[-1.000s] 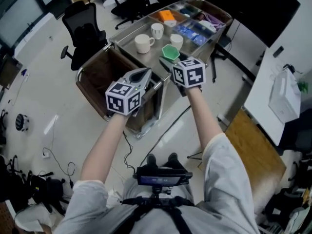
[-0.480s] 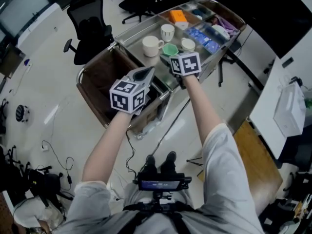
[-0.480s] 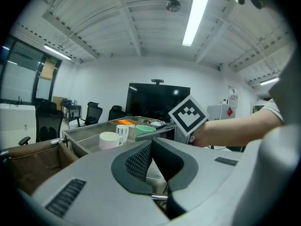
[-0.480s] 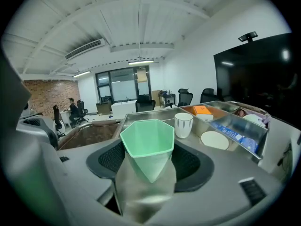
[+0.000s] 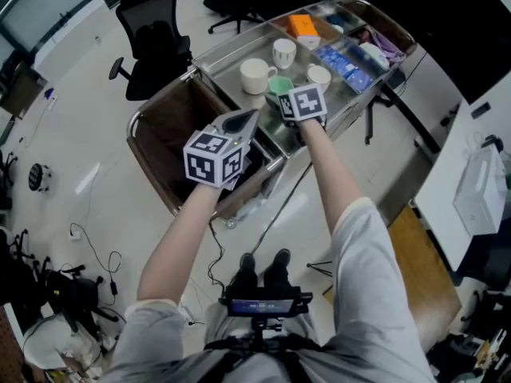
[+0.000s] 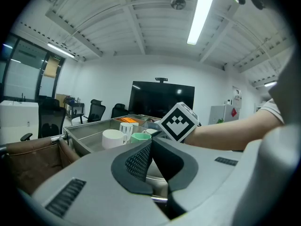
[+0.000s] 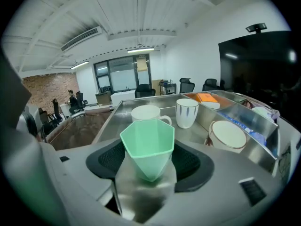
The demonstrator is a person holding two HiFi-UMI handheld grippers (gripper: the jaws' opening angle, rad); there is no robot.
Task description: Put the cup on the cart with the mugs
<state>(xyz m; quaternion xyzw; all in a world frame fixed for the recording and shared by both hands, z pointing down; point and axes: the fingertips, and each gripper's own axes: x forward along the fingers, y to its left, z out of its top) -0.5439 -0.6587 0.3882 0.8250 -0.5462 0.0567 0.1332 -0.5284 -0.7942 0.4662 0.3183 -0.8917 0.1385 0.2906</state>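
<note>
A mint-green faceted cup (image 7: 146,145) stands upright between the jaws of my right gripper (image 7: 148,161), which is shut on it just above the steel cart tray (image 5: 231,54). From the head view the cup (image 5: 279,85) shows right beyond the right gripper (image 5: 294,102). Three white mugs wait on the tray: a wide one (image 5: 256,76), a tall one (image 5: 283,53) and one lying tilted (image 5: 318,76). My left gripper (image 5: 238,123) hovers over the brown bag, its jaws shut on nothing (image 6: 149,161).
The cart's far bins hold an orange box (image 5: 302,25), blue packets (image 5: 345,56) and purple cloth (image 5: 388,41). A brown bag (image 5: 172,134) hangs on the cart's near end. Black office chairs (image 5: 156,34) stand behind; a white desk (image 5: 475,190) lies right.
My right gripper has carried the green cup farther over the tray, closer to the white mugs. The left gripper has stayed beside it, still shut.
</note>
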